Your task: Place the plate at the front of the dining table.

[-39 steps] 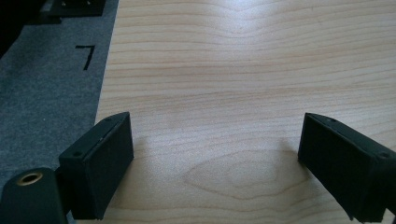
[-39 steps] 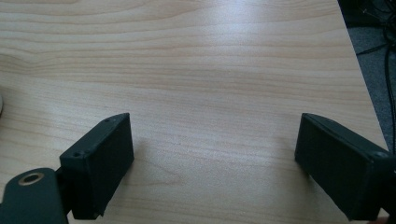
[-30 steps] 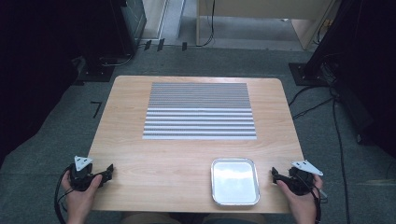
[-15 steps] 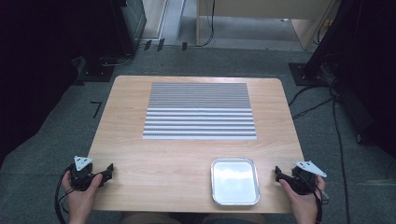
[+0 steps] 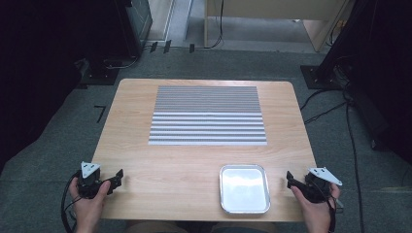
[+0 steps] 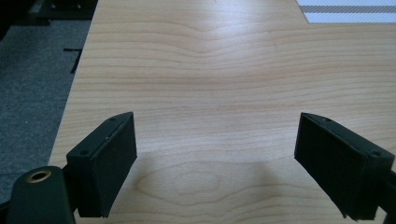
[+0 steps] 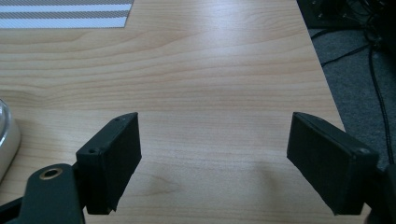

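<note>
High view: the left hand-held gripper (image 5: 118, 174) sits at the near left corner of the bench (image 5: 184, 165), held in the person's left hand (image 5: 90, 196), jaws pointing right across the wood. The jaws stand apart and nothing lies between them. The right hand-held gripper (image 5: 290, 178) sits at the near right edge, held in the right hand (image 5: 313, 204), jaws pointing left toward the tray (image 5: 244, 188). Its jaws have just closed by a small amount and remain wide apart, released, with nothing between them. The tray is a shiny metal rectangle lying flat near the front edge, right of centre. It lies near the right hand-held gripper but apart from it, with bare wood between them. It is well apart from the left hand-held gripper. A striped mat (image 5: 208, 115) lies flat across the far half of the bench, clear of both tools and the tray.

Left gripper view: the left hand-held gripper (image 6: 215, 163) shows both black pads spread wide over bare wood, touching no object. A corner of the mat (image 6: 348, 9) appears at the upper right, well ahead.

Right gripper view: the right hand-held gripper (image 7: 215, 163) shows both pads spread wide over bare wood, gripping nothing. The rounded rim of the tray (image 7: 7, 133) shows at the left margin, just outside the left jaw and not touching it. The mat (image 7: 65, 14) shows at the upper left, well ahead.
</note>
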`<state>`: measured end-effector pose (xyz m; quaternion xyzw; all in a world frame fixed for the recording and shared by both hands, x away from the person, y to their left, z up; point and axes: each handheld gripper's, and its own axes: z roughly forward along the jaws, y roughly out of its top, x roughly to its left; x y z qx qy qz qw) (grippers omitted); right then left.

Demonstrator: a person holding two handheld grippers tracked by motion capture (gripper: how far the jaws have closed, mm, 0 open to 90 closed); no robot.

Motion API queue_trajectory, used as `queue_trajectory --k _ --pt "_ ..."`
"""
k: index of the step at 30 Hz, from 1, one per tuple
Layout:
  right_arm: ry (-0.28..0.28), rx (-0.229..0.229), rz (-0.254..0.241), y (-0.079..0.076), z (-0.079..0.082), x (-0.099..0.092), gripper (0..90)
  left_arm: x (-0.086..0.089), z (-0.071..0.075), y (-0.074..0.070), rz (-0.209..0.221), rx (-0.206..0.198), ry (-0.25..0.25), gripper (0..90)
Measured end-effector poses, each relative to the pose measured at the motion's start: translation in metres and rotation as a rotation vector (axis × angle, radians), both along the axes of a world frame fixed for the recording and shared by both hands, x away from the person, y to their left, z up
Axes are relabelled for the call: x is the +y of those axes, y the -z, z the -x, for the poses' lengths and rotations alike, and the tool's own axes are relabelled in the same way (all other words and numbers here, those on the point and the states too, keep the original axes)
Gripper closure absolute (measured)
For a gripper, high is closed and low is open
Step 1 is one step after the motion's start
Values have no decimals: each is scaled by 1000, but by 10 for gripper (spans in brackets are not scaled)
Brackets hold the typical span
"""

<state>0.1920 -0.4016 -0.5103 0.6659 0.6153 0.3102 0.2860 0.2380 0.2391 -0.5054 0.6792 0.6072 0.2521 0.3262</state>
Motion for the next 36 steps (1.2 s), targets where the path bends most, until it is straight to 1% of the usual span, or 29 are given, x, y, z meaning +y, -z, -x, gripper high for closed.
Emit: queue_trajectory --k 8,11,12,15,16,18,20,24,25,27,28,31,32,33,34,36 --pt "-6 -8 -5 -4 1 4 173 -8 2 -4 3 -11 11 129" --pt "-5 -12 0 -7 1 8 165 -11 3 -6 2 -17 13 129" --pt "-6 -12 -1 -7 1 8 165 -11 3 -6 6 -21 11 129" --pt "-11 -17 -33 -9 1 10 164 -12 4 -8 37 -24 12 130" --pt "-13 -19 -37 -10 2 10 164 -13 4 -9 42 -26 11 130" --pt "-13 -21 -38 -10 2 11 164 -13 4 -9 43 -26 12 131" --pt "-15 -24 -28 -12 2 13 163 -14 4 -10 43 -28 17 131" --pt "-25 -31 -21 -15 3 18 161 -18 5 -11 52 -29 23 131" --pt "-26 -31 -20 -16 3 19 161 -20 5 -11 53 -28 23 131" --pt "-16 -24 0 -17 3 24 161 -25 6 -11 55 -31 28 131" --pt "-16 -24 0 -17 3 24 161 -25 6 -11 55 -31 28 131" --pt "-22 -27 -6 -18 3 27 161 -34 7 -11 51 -35 42 131" --pt "-22 -27 -6 -18 3 27 161 -34 7 -11 51 -35 42 131" --pt "-24 -30 -6 -19 3 28 161 -40 8 -11 50 -34 53 131" --pt "-24 -30 -6 -19 3 28 161 -40 8 -11 50 -34 53 131" --pt "-27 -34 -8 -20 4 29 162 -48 8 -11 48 -33 73 131"
